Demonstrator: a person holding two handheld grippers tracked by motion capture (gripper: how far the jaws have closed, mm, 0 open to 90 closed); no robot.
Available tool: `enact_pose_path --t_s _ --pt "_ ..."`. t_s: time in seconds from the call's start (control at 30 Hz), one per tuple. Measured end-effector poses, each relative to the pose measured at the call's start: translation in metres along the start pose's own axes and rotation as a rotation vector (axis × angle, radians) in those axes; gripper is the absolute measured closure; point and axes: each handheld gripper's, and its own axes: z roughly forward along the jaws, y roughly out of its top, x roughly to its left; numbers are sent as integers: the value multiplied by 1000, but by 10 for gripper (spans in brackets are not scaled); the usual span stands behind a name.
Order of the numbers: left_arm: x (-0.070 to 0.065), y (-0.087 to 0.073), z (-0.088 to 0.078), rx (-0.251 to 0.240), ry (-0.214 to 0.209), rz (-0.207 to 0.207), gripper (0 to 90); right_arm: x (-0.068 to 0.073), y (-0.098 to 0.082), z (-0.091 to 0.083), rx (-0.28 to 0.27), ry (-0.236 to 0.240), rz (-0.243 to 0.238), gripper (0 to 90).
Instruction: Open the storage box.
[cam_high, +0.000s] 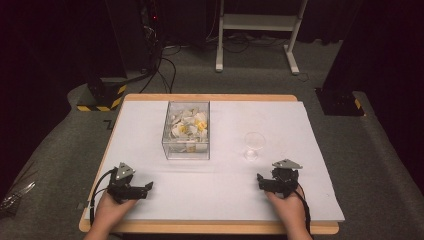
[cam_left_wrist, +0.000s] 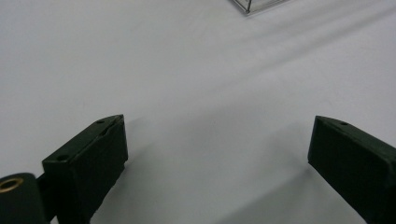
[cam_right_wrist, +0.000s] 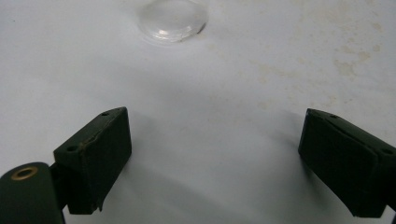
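1. The left gripper (cam_high: 148, 186) rests low over the smooth white table cover (cam_high: 225, 190), its blocky matte-black jaws spread wide with nothing between them.
2. The right gripper (cam_high: 259, 179) sits likewise, jaws wide and empty.
3. Just ahead of the right gripper stands a clear stemmed glass (cam_high: 253, 145) on a round foot.
4. Farther ahead of the left gripper, to its right, sits a clear square-walled box (cam_high: 186, 131) of crumpled white and yellow scraps.
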Motion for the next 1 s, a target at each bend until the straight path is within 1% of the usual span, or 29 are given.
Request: enact_pose_path --t_s 0.1,0.2,0.23,0.3,0.37,0.43,0.5,0.63,0.97,1.0 --pt "0 0 -1 1 -7 0 54 0 0 0 1 1 0 94" --pt "-2 1 -3 -10 -24 0 54 0 0 0 0 -1 -1 94" --pt "-3 2 -4 -18 -24 5 54 0 0 0 0 -1 -1 94" --pt "-4 3 -5 -24 -28 1 53 0 0 0 0 -1 -1 94" --pt "-5 3 -5 -26 -45 -5 52 0 0 0 1 0 0 94" --pt "-6 3 -6 -26 -47 0 52 0 0 0 0 -1 -1 94" --pt "-6 4 -6 -32 -55 -8 51 0 0 0 0 -1 -1 94" --pt "-7 5 -7 -38 -55 -8 48 0 0 0 0 -1 -1 94" --pt "-10 7 -11 -59 -51 11 49 0 0 0 0 -1 0 94" --pt "-10 8 -12 -62 -56 5 49 0 0 0 0 -1 -1 94"
